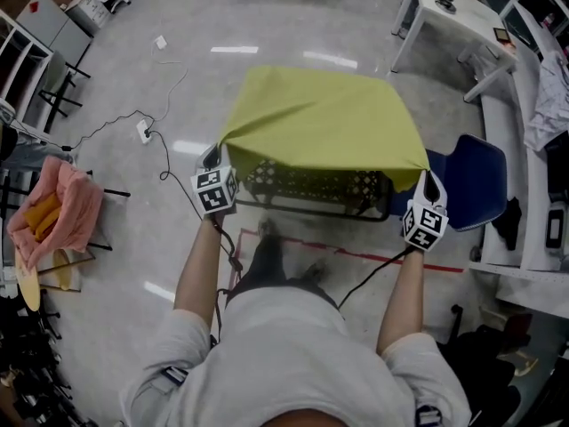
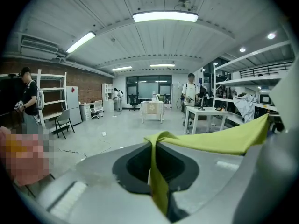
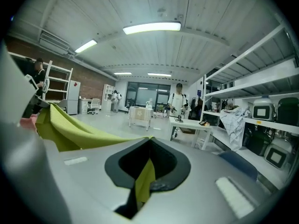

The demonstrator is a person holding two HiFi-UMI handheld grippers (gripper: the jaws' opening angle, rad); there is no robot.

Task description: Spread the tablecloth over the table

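A yellow-green tablecloth (image 1: pixel 324 118) hangs stretched over a small table whose black lattice side (image 1: pixel 311 185) shows under the cloth's near edge. My left gripper (image 1: pixel 215 160) is shut on the cloth's near left corner, and my right gripper (image 1: pixel 427 183) is shut on the near right corner. In the left gripper view the tablecloth (image 2: pixel 159 171) runs pinched between the closed jaws and off to the right. The right gripper view has a tablecloth (image 3: pixel 145 178) fold clamped between its jaws, with the rest stretching left. The table top is hidden under the cloth.
A blue chair (image 1: pixel 476 181) stands just right of the table. White tables (image 1: pixel 449 16) and shelving line the far right. A rack with pink cloth (image 1: pixel 62 207) is at the left. A cable and power strip (image 1: pixel 144 132) lie on the floor, with red tape (image 1: pixel 373 254) near my feet.
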